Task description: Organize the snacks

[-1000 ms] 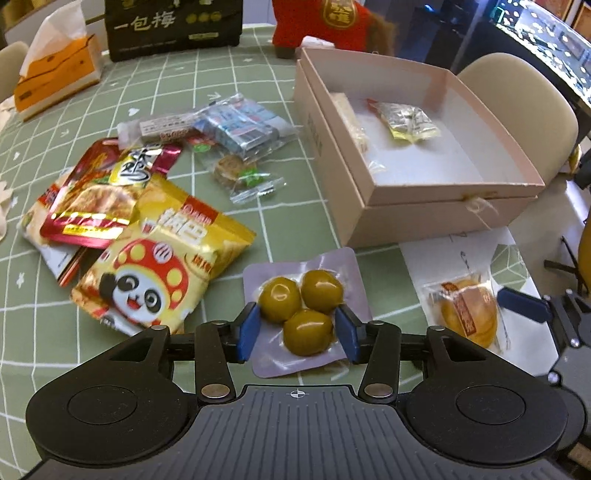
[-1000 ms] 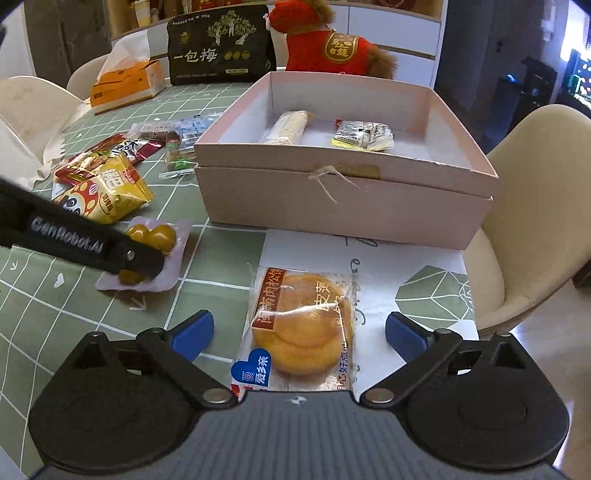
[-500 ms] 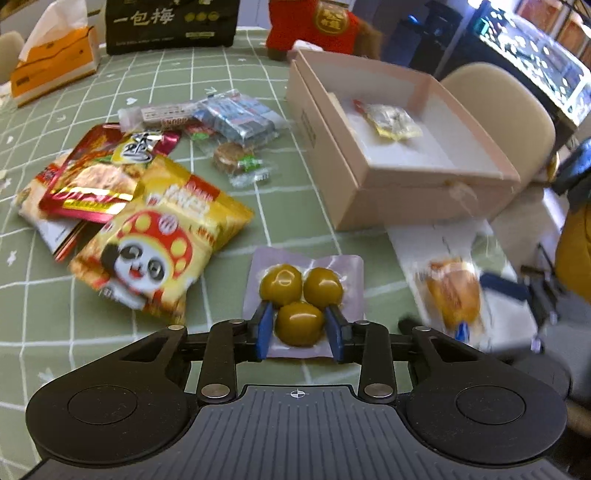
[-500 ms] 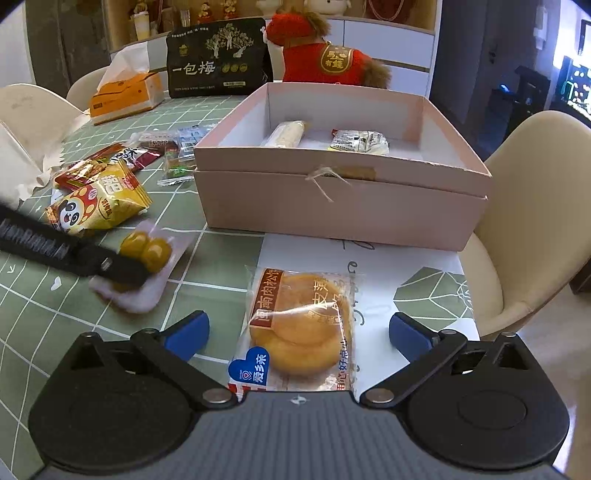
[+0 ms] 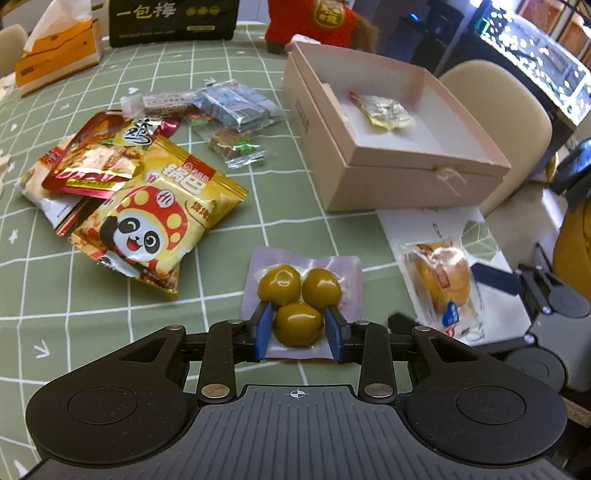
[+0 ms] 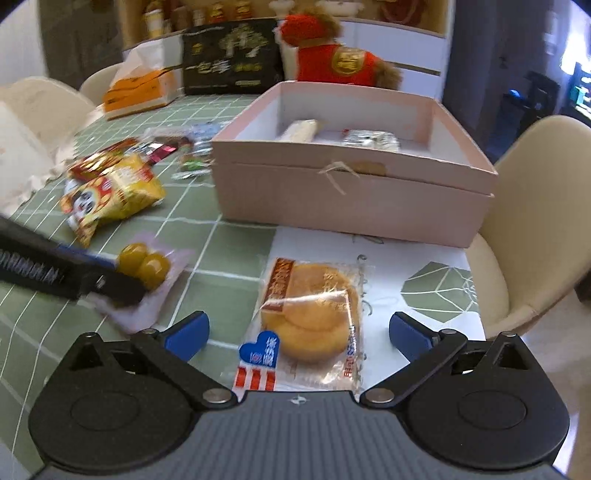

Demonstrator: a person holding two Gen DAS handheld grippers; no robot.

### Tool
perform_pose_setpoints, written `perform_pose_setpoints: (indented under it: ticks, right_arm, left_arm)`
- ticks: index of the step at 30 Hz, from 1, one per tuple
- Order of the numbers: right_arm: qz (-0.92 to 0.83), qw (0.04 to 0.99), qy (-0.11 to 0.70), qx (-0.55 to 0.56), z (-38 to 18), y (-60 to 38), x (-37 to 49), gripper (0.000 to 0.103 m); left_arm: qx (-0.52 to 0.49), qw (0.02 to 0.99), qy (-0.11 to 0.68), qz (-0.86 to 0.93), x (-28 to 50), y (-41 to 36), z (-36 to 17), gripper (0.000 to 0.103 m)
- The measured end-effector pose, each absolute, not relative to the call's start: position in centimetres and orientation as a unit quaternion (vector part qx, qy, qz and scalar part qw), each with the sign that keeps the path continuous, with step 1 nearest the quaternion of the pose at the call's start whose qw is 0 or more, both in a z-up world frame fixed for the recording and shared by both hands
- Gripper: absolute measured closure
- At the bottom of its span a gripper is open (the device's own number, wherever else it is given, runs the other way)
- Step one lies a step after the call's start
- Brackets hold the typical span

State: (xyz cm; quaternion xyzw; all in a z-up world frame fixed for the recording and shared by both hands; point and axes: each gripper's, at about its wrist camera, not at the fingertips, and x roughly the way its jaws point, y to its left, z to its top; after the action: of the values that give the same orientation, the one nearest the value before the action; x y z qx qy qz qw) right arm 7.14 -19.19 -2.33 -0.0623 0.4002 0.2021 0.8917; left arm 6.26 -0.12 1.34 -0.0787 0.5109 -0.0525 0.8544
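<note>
A clear vacuum pack of three green fruits (image 5: pixel 299 280) lies on the green checked tablecloth. My left gripper (image 5: pixel 299 330) is shut on it, its blue pads pressing the nearest fruit from both sides. The right wrist view shows the same pack (image 6: pixel 147 264) at the left, blurred, in the left gripper (image 6: pixel 125 273). My right gripper (image 6: pixel 297 332) stands open, one finger on each side of a wrapped round pastry (image 6: pixel 310 317) without touching it. The open pink box (image 6: pixel 351 206) behind holds two small packets.
A panda chip bag (image 5: pixel 147 229), red packets (image 5: pixel 92 162) and clear-wrapped snacks (image 5: pixel 229 107) lie left of the box (image 5: pixel 388 184). A tissue box (image 5: pixel 55 59), black bag (image 5: pixel 173 18) and red plush toy (image 5: pixel 314 22) stand at the back. A cream chair (image 6: pixel 535 221) is on the right.
The left jaws narrowed from either side of the pack onto the nearest green fruit, and the left gripper drew back a little. The right gripper stayed open around the pastry.
</note>
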Motion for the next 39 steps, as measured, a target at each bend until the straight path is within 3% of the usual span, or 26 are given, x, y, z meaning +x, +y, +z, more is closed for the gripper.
perform_pose_setpoints:
  ticks: [4, 6, 8, 10, 15, 21, 29, 39]
  right_arm:
    - [0.208, 0.884, 0.416, -0.040, -1.8, -20.0, 8.3, 0.003]
    - [0.195, 0.886, 0.416, -0.065, -1.5, -19.6, 8.7, 0.016]
    - [0.206, 0.882, 0.418, -0.073, -1.1, -19.4, 8.8, 0.036]
    - [0.204, 0.881, 0.419, -0.077, -1.0, -19.4, 8.7, 0.044]
    - [0.200, 0.885, 0.414, -0.074, -1.2, -19.4, 8.1, 0.041]
    - [0.207, 0.882, 0.416, -0.077, -1.4, -20.0, 7.9, 0.027]
    - [0.204, 0.888, 0.407, -0.071, -1.9, -20.0, 7.8, 0.015]
    - [0.208, 0.888, 0.403, -0.073, -2.0, -20.0, 7.8, 0.013]
  left_arm:
    - [-0.073, 0.858, 0.506, -0.053, 6.0, -0.3, 1.3, 0.067]
    - [-0.071, 0.856, 0.509, -0.052, 6.1, -0.5, 1.4, 0.067]
    - [-0.074, 0.854, 0.513, -0.050, 6.1, -0.5, 1.6, 0.067]
    - [-0.064, 0.863, 0.499, -0.045, 5.7, -0.6, 2.1, 0.067]
    - [-0.026, 0.874, 0.482, -0.056, 5.2, -1.7, 2.7, 0.067]
    - [0.006, 0.862, 0.502, -0.068, 5.6, -2.9, 1.3, 0.053]
    - [-0.027, 0.865, 0.498, -0.045, 6.4, -1.9, 2.2, 0.054]
    - [-0.011, 0.862, 0.504, -0.046, 8.5, -2.4, 1.3, 0.043]
